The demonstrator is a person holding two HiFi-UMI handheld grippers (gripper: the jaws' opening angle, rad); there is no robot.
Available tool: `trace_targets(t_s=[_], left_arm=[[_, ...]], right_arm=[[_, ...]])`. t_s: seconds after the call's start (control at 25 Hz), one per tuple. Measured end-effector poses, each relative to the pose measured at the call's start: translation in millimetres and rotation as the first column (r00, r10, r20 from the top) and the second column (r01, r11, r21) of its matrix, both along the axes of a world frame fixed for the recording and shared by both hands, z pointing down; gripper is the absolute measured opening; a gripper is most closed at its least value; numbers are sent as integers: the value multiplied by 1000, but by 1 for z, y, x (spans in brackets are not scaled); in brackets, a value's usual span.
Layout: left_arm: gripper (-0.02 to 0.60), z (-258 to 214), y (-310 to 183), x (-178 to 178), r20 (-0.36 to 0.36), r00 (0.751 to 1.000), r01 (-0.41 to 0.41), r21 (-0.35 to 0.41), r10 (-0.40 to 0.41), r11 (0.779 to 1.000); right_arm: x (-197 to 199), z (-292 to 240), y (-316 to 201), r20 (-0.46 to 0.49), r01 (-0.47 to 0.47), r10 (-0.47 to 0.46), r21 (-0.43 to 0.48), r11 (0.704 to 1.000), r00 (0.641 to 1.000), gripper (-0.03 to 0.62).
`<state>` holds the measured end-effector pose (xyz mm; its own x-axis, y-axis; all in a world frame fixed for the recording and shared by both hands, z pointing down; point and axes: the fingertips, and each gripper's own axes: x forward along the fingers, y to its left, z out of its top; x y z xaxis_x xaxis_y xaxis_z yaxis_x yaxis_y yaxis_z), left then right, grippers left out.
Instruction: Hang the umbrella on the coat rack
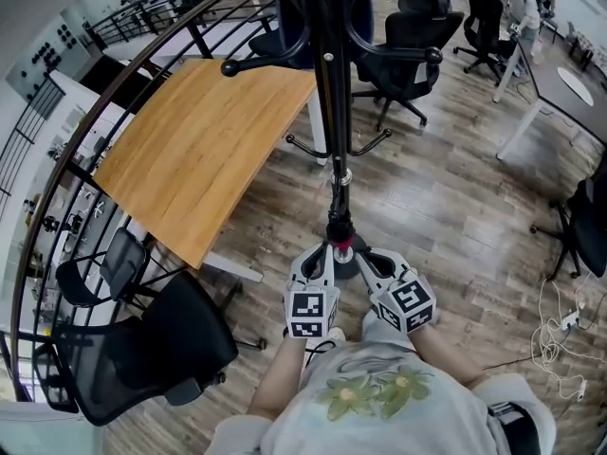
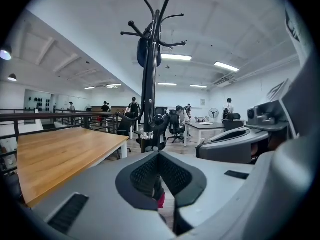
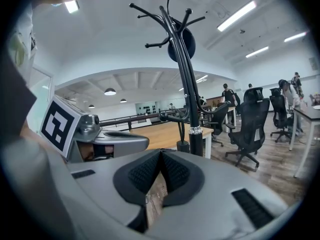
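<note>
The black coat rack [image 1: 332,112] stands straight ahead, its pole [image 2: 148,84] topped by curved hooks [image 3: 167,14]. A dark rounded item [image 2: 142,51] hangs near its top. The umbrella [image 1: 342,236] is short and black with a red band. It hangs between my two grippers, in line with the pole. My left gripper [image 1: 325,251] is shut, with a dark part of the umbrella and a bit of red [image 2: 159,196] caught between its pads. My right gripper [image 1: 366,259] is beside it, shut with nothing between its pads; only floor shows through the gap [image 3: 156,194].
A wooden table [image 1: 199,150] stands left of the rack, with a curved railing [image 1: 57,188] behind it. Black office chairs are at near left [image 1: 142,349] and beyond the rack [image 1: 408,45]. A white desk [image 1: 560,83] and floor cables [image 1: 560,330] are at right. People stand far off.
</note>
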<state>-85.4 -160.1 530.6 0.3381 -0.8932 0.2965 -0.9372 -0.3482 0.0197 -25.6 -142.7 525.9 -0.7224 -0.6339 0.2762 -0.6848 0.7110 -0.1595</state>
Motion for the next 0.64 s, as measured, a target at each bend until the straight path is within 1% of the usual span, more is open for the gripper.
trace_targets(t_s=[0.08,0.32,0.48,0.64], left_arm=[[3,-1,3,1,5,1000,-11,7,11,1000],[3,-4,8,-3,-26,1000,-11,6,12,1000],[3,-4,11,-4,-31,999,-17,13,17,1000],[3,-2,18,-7,-36,999,-22,4,23,1000]], right_arm=[[-1,0,1,3,-7,7,2,1000,1000,3],[-2,-3,7,5,-21,21,11,1000,1000,3],[-3,-1,10,3,-29,29,9,1000,1000,3],[-8,-1,16,4,-32,32,10,999,999,3]])
